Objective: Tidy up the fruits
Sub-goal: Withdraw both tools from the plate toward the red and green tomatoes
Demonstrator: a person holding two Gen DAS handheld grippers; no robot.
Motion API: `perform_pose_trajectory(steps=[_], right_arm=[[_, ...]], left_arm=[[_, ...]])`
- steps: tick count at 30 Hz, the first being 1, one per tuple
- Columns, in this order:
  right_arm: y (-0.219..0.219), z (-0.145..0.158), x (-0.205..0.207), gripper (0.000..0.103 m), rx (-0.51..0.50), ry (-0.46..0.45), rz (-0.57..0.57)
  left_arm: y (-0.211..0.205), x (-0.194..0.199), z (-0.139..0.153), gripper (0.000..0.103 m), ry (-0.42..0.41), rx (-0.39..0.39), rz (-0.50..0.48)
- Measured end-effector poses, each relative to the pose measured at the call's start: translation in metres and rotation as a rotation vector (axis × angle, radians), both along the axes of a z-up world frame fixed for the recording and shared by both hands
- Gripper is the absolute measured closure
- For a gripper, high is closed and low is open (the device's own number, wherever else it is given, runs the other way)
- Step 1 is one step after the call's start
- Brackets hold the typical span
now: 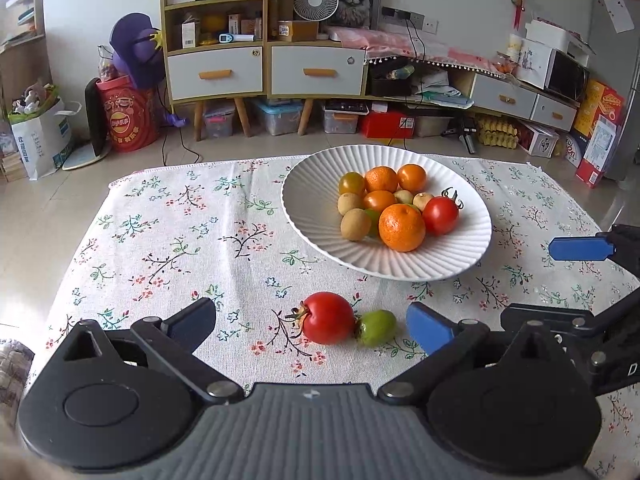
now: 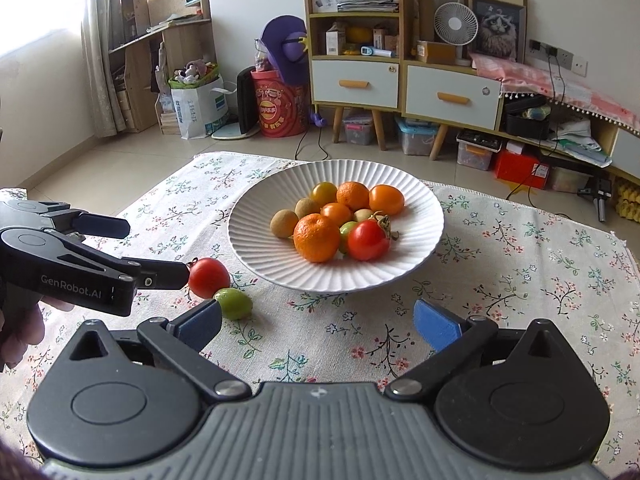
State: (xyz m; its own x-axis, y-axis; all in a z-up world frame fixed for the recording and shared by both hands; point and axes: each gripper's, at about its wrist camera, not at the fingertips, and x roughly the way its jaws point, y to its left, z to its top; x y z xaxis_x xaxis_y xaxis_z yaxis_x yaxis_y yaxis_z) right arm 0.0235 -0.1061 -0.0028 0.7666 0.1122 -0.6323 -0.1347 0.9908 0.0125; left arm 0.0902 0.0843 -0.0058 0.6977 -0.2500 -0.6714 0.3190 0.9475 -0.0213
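while both hand-held grippers gape, red tomato touches green fruit, near plate rim.

I read "GenRobot.AI" in white on the black side of the left gripper. A small label "5009" stands on the brown box on the cabinet. Other prints are too blurred for me.

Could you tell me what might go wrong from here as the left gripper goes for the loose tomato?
1. The red tomato touches the green fruit; closing the open left gripper could pinch both or roll the green one away across the cloth.
2. The plate already holds a pile; a dropped tomato might knock fruit out.
3. The right gripper hovers close by, open, so the two could collide.
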Motion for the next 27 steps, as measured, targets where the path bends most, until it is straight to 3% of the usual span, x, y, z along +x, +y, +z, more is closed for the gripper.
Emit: perform_pose_trajectory(steps=[27], right_arm=[[0.038,-0.043,0.003,0.002,-0.069,0.042,0.14]], left_arm=[[0.039,0.0,-0.045,0.004,0.076,0.072,-0.026]])
